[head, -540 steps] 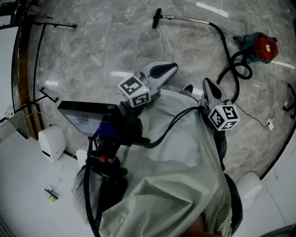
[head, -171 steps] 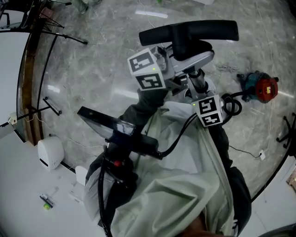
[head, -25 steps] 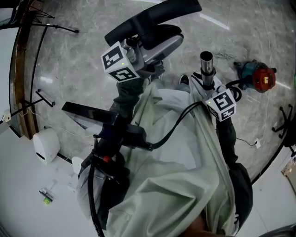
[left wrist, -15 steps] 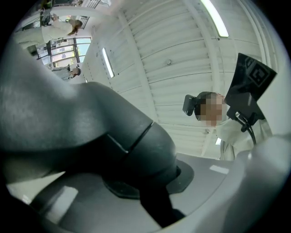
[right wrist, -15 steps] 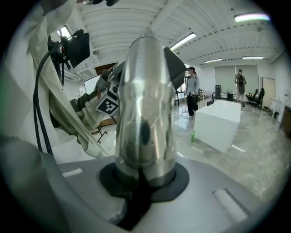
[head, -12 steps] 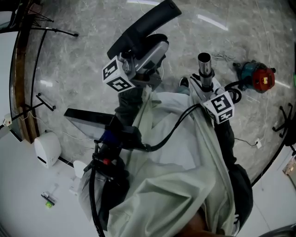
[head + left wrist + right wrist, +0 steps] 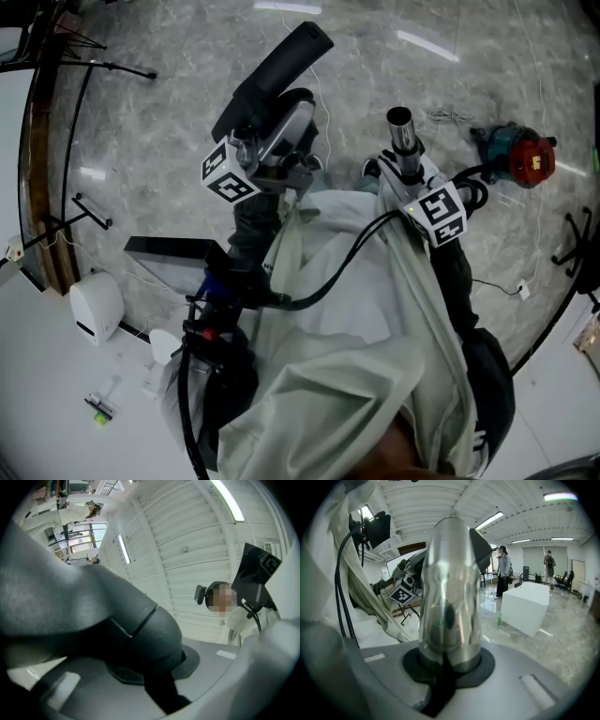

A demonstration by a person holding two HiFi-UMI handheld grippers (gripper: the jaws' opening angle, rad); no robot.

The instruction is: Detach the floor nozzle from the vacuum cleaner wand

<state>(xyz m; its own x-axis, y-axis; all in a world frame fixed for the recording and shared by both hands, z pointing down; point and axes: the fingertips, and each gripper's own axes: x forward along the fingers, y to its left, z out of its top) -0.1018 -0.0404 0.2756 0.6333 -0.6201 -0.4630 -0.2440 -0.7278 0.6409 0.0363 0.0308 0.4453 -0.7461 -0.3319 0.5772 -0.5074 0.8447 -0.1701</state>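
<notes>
Separately, left tongs (image 7: 281,111) tilted upward, clamping floor nozzle (image 7: 274,67), right tongs (image 7: 407,167) clamping wand (image 7: 400,131).

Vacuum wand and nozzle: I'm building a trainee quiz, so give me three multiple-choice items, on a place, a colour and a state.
1. Where is the vacuum cleaner body? A on the floor, at the head view's right; B on a white table; C on a chair.
2. The wand is: A red; B silver; C green.
3. The floor nozzle and wand are: A joined; B both lying down; C apart, both held up.
Key: 1A, it lies on grey stone; 2B, shiny metal tube; 3C, the left tongs grip the floor nozzle, the right tongs the wand.
</notes>
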